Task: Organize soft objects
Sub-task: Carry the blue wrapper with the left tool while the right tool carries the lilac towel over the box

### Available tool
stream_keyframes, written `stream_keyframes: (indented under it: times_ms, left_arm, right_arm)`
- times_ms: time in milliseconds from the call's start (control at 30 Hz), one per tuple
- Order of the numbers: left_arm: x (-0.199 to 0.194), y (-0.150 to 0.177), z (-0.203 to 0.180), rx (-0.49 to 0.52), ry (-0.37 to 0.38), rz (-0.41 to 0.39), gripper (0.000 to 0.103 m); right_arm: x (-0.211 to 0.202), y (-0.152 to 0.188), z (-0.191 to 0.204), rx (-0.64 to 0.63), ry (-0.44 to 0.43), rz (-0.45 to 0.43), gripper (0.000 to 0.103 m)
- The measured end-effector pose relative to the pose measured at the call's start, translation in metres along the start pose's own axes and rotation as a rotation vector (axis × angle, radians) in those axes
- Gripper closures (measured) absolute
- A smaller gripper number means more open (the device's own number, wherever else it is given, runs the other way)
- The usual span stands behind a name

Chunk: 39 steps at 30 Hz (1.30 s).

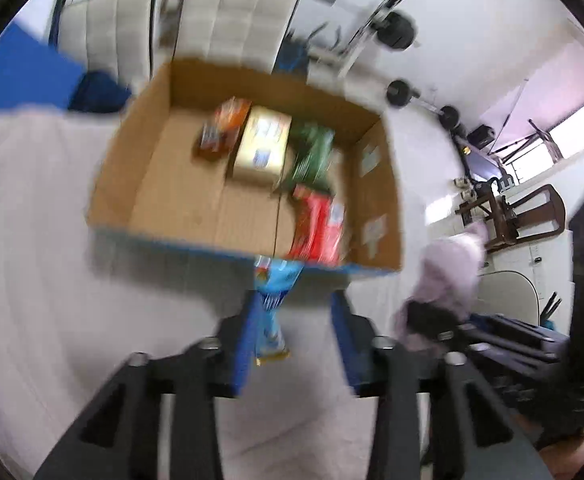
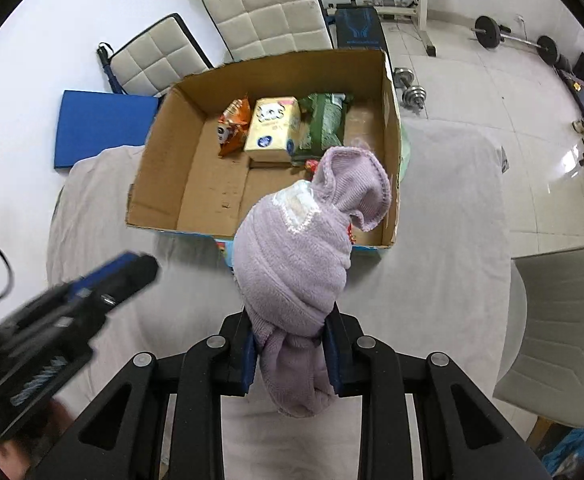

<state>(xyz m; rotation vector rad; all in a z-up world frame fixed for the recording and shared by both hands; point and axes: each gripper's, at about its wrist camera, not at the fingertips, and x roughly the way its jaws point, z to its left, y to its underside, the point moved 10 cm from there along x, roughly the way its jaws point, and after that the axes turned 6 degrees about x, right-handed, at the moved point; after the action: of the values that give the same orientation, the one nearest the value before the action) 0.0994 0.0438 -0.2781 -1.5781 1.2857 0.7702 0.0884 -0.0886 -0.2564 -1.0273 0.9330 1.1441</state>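
An open cardboard box (image 2: pixel 171 184) stands on a cloth-covered table (image 2: pixel 432 272) and holds an orange snack bag (image 2: pixel 233 126), a yellow tissue pack (image 2: pixel 271 128) and a green packet (image 2: pixel 326 120). A red packet (image 1: pixel 318 226) lies at its near right. My right gripper (image 2: pixel 292 340) is shut on a rolled lilac knit garment (image 2: pixel 296 248), held above the box's near edge. My left gripper (image 1: pixel 292 320) has its jaws apart; a light blue packet (image 1: pixel 271 300) hangs against its left finger (image 1: pixel 247 344), just before the box. The left wrist view is blurred.
White padded chairs (image 2: pixel 267 12) and a blue mat (image 2: pixel 99 128) lie behind the table. Weights and a bench (image 2: pixel 488 32) stand on the tiled floor at the back right. A grey chair back (image 2: pixel 564 332) is at the right.
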Motion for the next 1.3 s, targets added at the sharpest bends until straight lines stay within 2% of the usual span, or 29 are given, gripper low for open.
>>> stream_keyframes:
  times_ms: [67, 200, 333, 433, 467, 533, 700, 900, 1000, 1167, 1300]
  left_arm:
    - [0.025, 0.019, 0.011, -0.048, 0.021, 0.074, 0.063]
    - [0.065, 0.042, 0.015, -0.071, 0.044, 0.154, 0.063]
    - [0.105, 0.047, 0.011, -0.041, 0.012, 0.193, 0.063]
    - [0.129, 0.042, 0.008, -0.015, -0.018, 0.180, 0.064]
    - [0.134, 0.039, 0.007, -0.002, -0.024, 0.170, 0.069]
    - [0.137, 0.038, 0.004, 0.027, -0.036, 0.151, 0.088]
    - [0.109, 0.032, -0.010, 0.083, -0.037, 0.069, 0.089]
    - [0.036, 0.013, -0.027, 0.093, -0.003, -0.051, 0.090]
    - [-0.005, -0.008, -0.032, 0.096, -0.003, -0.100, 0.090]
    - [-0.055, -0.054, -0.021, 0.099, -0.051, -0.157, 0.089]
    - [-0.068, -0.092, -0.006, 0.088, -0.090, -0.159, 0.089]
  right_arm:
    - [0.015, 0.003, -0.004, 0.024, -0.001, 0.023, 0.074]
    - [0.042, 0.021, -0.023, 0.062, 0.012, 0.072, 0.074]
    - [0.060, 0.030, -0.039, 0.090, 0.037, 0.103, 0.074]
    - [0.065, 0.030, -0.047, 0.106, 0.056, 0.105, 0.074]
    - [0.068, 0.030, -0.049, 0.109, 0.061, 0.106, 0.074]
    - [0.067, 0.028, -0.051, 0.109, 0.067, 0.107, 0.074]
    - [0.050, 0.021, -0.044, 0.085, 0.063, 0.089, 0.074]
    - [0.031, 0.009, -0.023, 0.056, 0.020, 0.063, 0.074]
    - [0.018, -0.001, -0.008, 0.036, -0.010, 0.046, 0.074]
    - [-0.001, -0.031, 0.022, -0.005, -0.043, 0.004, 0.074]
    - [0.004, -0.060, 0.039, -0.024, -0.041, -0.004, 0.074]
